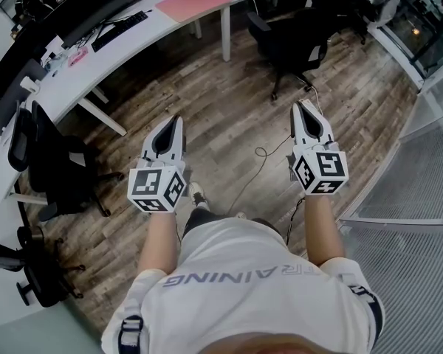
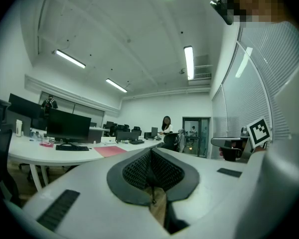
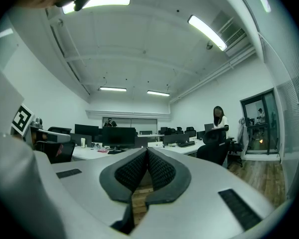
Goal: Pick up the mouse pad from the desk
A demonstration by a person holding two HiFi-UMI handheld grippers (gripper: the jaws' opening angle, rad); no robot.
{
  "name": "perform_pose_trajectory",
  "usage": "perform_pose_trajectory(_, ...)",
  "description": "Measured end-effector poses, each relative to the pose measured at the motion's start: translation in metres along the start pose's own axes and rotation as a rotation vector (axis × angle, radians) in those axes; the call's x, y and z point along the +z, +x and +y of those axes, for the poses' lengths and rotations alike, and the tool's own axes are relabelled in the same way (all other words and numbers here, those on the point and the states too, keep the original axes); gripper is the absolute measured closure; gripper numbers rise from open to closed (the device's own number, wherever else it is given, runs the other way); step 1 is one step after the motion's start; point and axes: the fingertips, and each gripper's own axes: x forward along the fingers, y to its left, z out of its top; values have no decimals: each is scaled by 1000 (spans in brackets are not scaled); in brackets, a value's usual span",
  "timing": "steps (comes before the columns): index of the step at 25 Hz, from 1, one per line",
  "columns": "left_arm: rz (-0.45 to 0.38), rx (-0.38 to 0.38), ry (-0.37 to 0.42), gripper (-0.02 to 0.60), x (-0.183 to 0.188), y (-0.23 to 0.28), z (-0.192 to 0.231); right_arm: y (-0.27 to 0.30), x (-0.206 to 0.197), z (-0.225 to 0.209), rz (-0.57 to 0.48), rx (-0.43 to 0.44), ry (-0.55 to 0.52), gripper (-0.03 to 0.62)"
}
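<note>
A pink mouse pad (image 1: 193, 2) lies flat on the long white desk (image 1: 125, 46) at the top of the head view; in the left gripper view the mouse pad (image 2: 109, 151) shows beyond the jaws. My left gripper (image 1: 176, 119) and right gripper (image 1: 300, 106) are held level over the wooden floor, well short of the desk, side by side. Both are shut with nothing between the pads. In their own views the left gripper (image 2: 150, 156) and right gripper (image 3: 147, 154) show dark textured pads pressed together.
A black office chair (image 1: 288, 39) stands between me and the desk, another chair (image 1: 55, 164) at the left. A keyboard (image 1: 119, 29) and monitor (image 2: 68, 126) sit on the desk. A cable (image 1: 262, 161) trails on the floor. A person (image 2: 166, 127) stands far off. Glass partition (image 1: 413, 168) at right.
</note>
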Motion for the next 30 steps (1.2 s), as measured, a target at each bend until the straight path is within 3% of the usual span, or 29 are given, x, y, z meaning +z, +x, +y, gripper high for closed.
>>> perform_pose_trajectory(20,29,-6,17,548,-2,31,-9,13,-10,-29,15,0,39,571)
perform_pose_trajectory(30,35,-38,-24,548,-13,112,26,82,-22,-53,55,-15,2,571)
